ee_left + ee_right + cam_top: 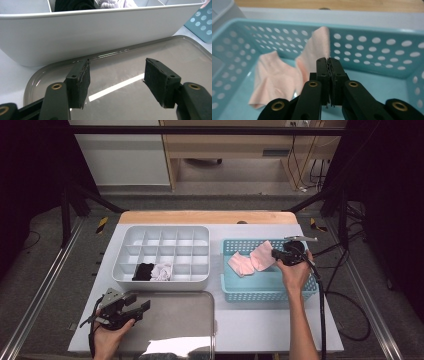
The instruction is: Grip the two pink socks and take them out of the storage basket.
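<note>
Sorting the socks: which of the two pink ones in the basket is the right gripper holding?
The right gripper is shut on the upright pink sock nearest it; the other pink sock lies flat, farther left in the blue basket.

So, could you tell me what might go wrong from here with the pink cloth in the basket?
The right gripper is shut on one edge of the pink cloth, so a thin pinch might slip as it lifts. The second pink cloth lies against the held one and could drag along. The cloth could also snag on the blue basket rim on the way to the white organiser.
</note>
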The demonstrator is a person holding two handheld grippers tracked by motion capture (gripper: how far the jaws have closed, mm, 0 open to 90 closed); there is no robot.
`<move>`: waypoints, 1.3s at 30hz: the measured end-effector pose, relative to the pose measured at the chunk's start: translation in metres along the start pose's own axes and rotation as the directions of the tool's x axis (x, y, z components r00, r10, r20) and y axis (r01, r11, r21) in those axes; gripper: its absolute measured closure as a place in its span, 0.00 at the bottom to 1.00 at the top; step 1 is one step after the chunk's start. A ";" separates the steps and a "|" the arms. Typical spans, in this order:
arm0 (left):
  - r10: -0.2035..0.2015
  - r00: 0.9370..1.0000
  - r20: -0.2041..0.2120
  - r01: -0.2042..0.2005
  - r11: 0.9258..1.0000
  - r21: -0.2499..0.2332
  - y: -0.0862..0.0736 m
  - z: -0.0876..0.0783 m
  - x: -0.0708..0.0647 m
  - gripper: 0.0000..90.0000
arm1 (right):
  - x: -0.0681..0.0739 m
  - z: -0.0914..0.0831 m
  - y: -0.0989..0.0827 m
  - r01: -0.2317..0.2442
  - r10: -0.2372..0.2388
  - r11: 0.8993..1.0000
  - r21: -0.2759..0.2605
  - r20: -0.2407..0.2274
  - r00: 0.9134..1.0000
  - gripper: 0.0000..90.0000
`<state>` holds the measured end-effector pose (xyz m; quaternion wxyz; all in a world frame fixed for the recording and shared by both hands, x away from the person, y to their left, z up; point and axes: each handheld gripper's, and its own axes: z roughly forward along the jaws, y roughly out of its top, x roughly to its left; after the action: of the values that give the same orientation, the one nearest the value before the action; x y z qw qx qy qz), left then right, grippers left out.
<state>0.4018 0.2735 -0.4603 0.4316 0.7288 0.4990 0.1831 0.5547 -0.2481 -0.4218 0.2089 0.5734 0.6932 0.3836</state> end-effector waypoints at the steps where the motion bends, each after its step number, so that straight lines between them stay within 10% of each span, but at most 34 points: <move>1: 0.001 1.000 0.000 -0.001 1.000 0.000 0.000 0.000 0.000 0.41 | 0.002 -0.003 0.001 -0.008 0.008 1.000 -0.011 -0.011 1.000 0.98; 22: -0.003 1.000 0.002 0.003 1.000 -0.004 0.001 -0.002 -0.001 0.41 | 0.040 -0.081 0.009 0.083 -0.113 0.974 -0.209 -0.137 0.984 0.98; 39: -0.024 1.000 0.004 0.024 1.000 -0.010 0.001 -0.004 0.000 0.42 | 0.085 -0.136 -0.022 0.146 -0.235 0.948 -0.284 -0.314 0.920 0.98</move>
<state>0.3996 0.2749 -0.4568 0.4384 0.7209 0.5060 0.1789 0.4202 -0.2079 -0.3419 0.1930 0.3951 0.7167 0.5413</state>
